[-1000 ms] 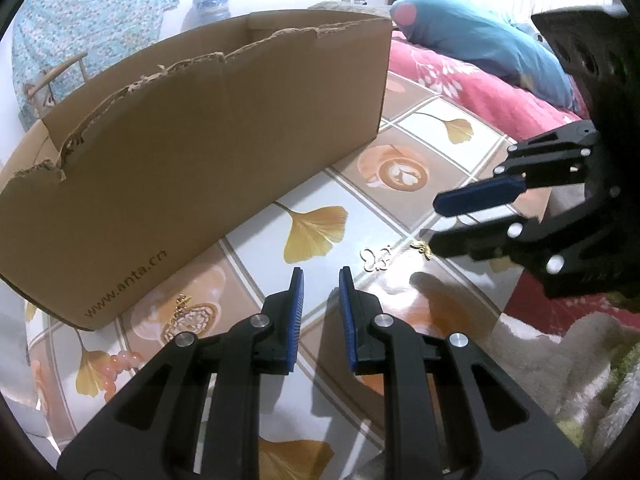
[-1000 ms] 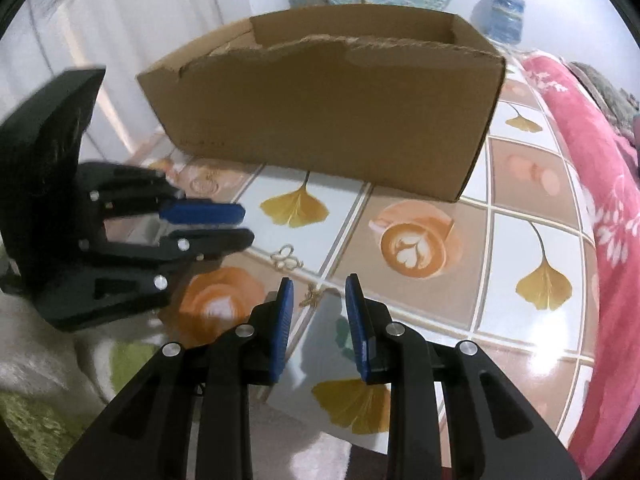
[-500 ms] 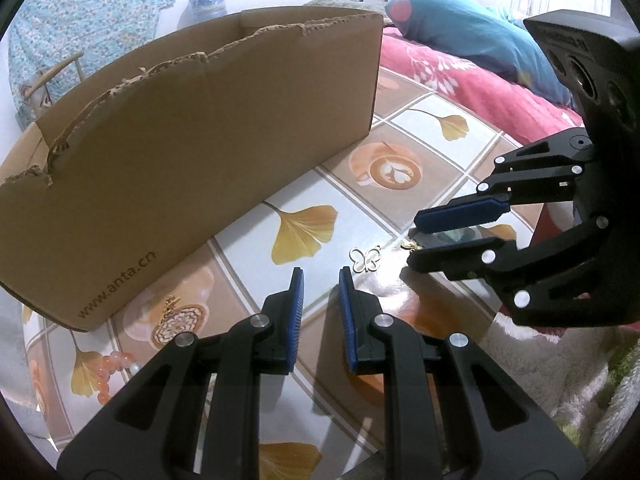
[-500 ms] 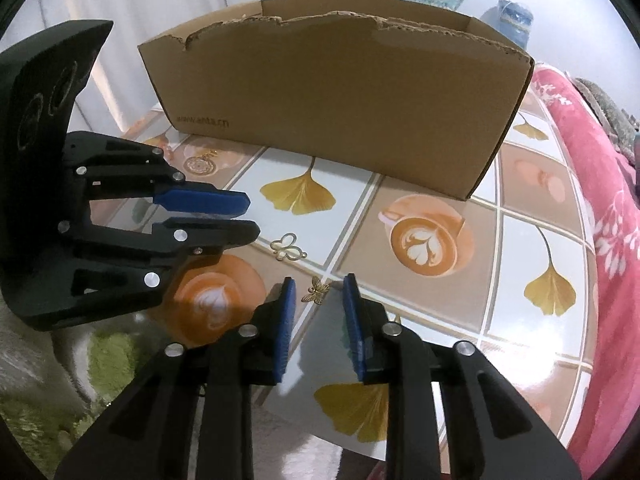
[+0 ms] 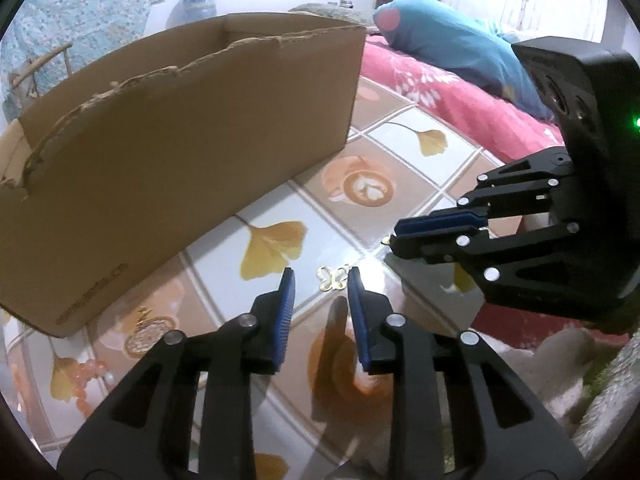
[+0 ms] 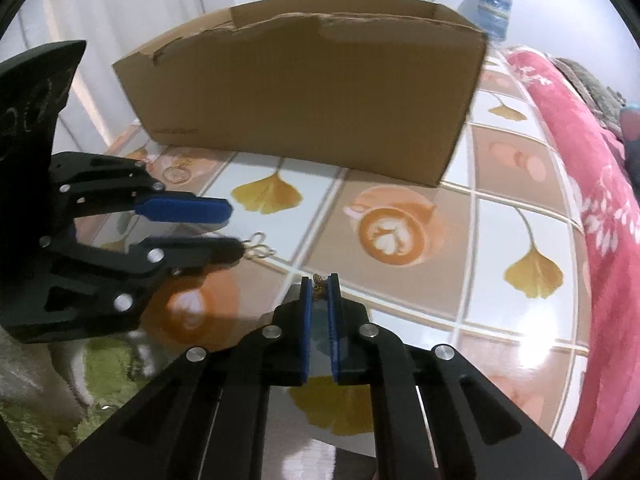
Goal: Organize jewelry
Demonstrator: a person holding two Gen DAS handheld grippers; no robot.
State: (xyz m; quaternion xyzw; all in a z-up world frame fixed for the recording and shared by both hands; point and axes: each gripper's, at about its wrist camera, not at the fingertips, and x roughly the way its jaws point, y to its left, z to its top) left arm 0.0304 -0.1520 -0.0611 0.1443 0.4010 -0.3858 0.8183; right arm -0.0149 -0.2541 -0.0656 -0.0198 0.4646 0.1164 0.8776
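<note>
We see the right claw (image 6: 319,287) closed down to a narrow gap, its blue pads pinching a small bronze butterfly charm (image 6: 319,289) right at the tips. The charm sits between the pads, just above the glossy tiled desk (image 6: 516,320); we cannot tell whether it is lifted clear of the surface. In the left wrist view the same claw (image 5: 394,236) comes in from the right with its two fingers nearly together, a glint of gold at their tip.

The left claw (image 5: 321,286) stands partly open, holding nothing. A gold butterfly-shaped clasp (image 5: 333,277) lies flat on the desk between its fingertips, just ahead of them, without touching either pad as far as we can tell. From the right wrist view that claw (image 6: 236,230) enters from the left, one finger above the other, and the clasp (image 6: 259,249) shows at the tip of the lower finger.

Beyond both claws stands an open cardboard box (image 5: 176,152) with a torn upper edge, resting on the desk. Near its left corner lie a round gold pendant (image 5: 149,330) and, further left, a string of orange beads (image 5: 86,380), both well apart from the claws. To the right a pink floral blanket (image 6: 580,168) borders the desk, and a blue pillow (image 5: 456,48) lies on it.
</note>
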